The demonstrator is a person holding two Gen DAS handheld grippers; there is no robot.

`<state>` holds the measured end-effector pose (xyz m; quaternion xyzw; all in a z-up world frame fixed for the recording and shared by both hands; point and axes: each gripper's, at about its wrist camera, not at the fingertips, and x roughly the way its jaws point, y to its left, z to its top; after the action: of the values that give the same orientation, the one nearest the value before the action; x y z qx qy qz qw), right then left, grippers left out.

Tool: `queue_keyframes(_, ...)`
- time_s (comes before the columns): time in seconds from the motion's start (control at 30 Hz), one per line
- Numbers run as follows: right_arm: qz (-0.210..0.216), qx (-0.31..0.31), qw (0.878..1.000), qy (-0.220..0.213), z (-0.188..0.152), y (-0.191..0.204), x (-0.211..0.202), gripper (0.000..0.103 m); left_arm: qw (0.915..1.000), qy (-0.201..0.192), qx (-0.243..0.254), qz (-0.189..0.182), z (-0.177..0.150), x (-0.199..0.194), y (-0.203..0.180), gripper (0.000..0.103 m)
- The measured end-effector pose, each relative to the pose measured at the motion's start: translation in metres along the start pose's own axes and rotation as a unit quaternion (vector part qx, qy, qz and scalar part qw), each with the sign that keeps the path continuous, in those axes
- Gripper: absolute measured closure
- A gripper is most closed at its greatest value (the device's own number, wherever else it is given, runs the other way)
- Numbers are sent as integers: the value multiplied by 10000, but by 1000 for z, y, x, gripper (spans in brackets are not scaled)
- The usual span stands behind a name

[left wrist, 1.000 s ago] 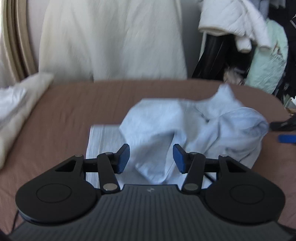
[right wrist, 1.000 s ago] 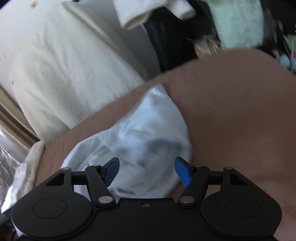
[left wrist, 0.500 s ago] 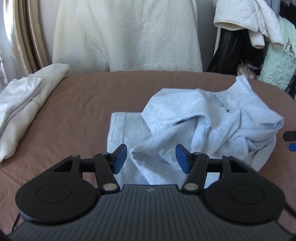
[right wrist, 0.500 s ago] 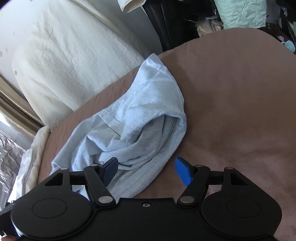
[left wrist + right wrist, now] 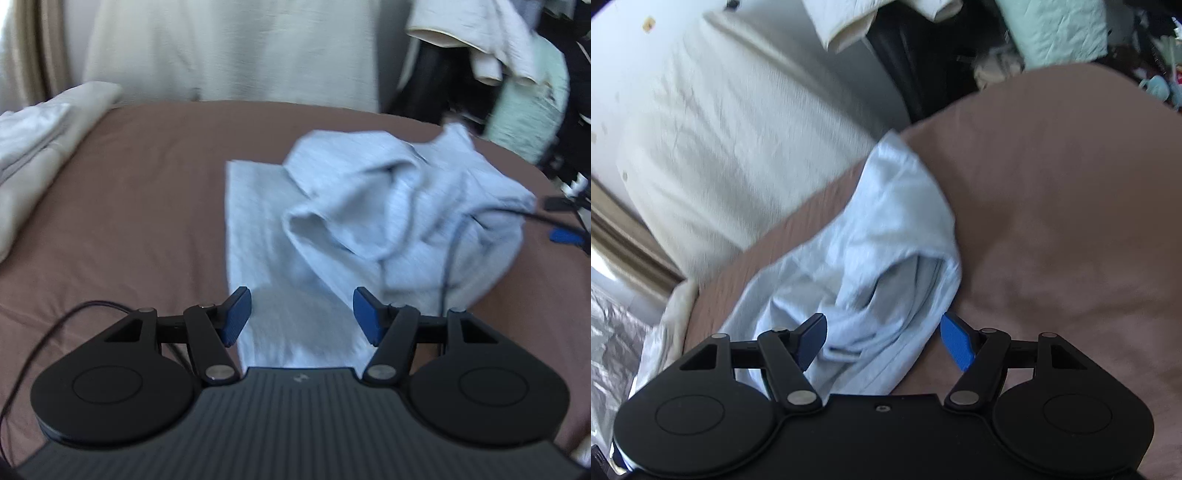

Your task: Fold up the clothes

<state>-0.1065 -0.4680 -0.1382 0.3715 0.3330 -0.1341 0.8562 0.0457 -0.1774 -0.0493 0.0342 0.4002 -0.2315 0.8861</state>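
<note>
A brown bed [image 5: 140, 192] fills both views, with a cream cover [image 5: 229, 48] hanging behind it and a stack of pale folded cloth [image 5: 33, 147] along its left edge. Near the middle of the bed lies the garment [image 5: 369, 206], light blue-grey, bunched into a heap; one flat strip of it runs out toward the left gripper, while the rest is rumpled with an open tube of fabric, a sleeve or a leg, I cannot tell which. It is not folded as it lies now.

The left gripper [image 5: 302, 314] hovers over the flat strip with its jaws wide apart and nothing between them. The right gripper [image 5: 882, 339] hangs over the heap's right edge, also spread wide and empty; cloth shows between its fingers, but whether the pads touch it is unclear. A thin black cable [image 5: 448, 258] drapes across the garment's right side.

Risks, as I judge them: closing on the heap could pinch several layers at once, so a lift would drag the whole bundle instead of opening it. The cable could snag in the cloth or get caught in a grasp. Both views are blurred, so a hem or corner is hard to pick out, and a wrong grab would twist the garment further.
</note>
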Motion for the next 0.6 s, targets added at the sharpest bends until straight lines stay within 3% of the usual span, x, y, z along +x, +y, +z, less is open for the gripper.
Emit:
queue_keyframes(0.17, -161, -135, 9994, 267, -4, 10, 25, 30, 9990, 4, 412, 161, -9, 6, -15, 32)
queue_keyframes(0.23, -259, -189, 9990, 326, -6, 13, 35, 30, 9991, -14, 390, 178, -11, 10, -13, 31)
queue_keyframes(0.33, -435, -281, 9979, 384, -10, 16, 50, 30, 9990, -164, 355, 235, -15, 17, -3, 17)
queue_keyframes(0.4, -552, -448, 9967, 385, -18, 18, 70, 30, 9985, -136, 306, 429, -17, 25, 6, 17)
queue_keyframes(0.47, -823, -958, 9913, 374, -27, 24, 90, 31, 9991, -111, 232, 341, -19, 24, 13, 16)
queue_keyframes(0.5, -891, -1165, 9888, 278, -28, 29, 89, 34, 9993, -99, 195, 296, -20, 24, 17, 14)
queue_keyframes(0.57, -1004, -1547, 9828, 74, -30, 40, 84, 73, 9997, -74, 121, 207, -22, 23, 25, 13)
queue_keyframes(0.6, -1059, -1736, 9791, -28, -31, 46, 82, 77, 9998, -61, 84, 163, -24, 23, 29, 13)
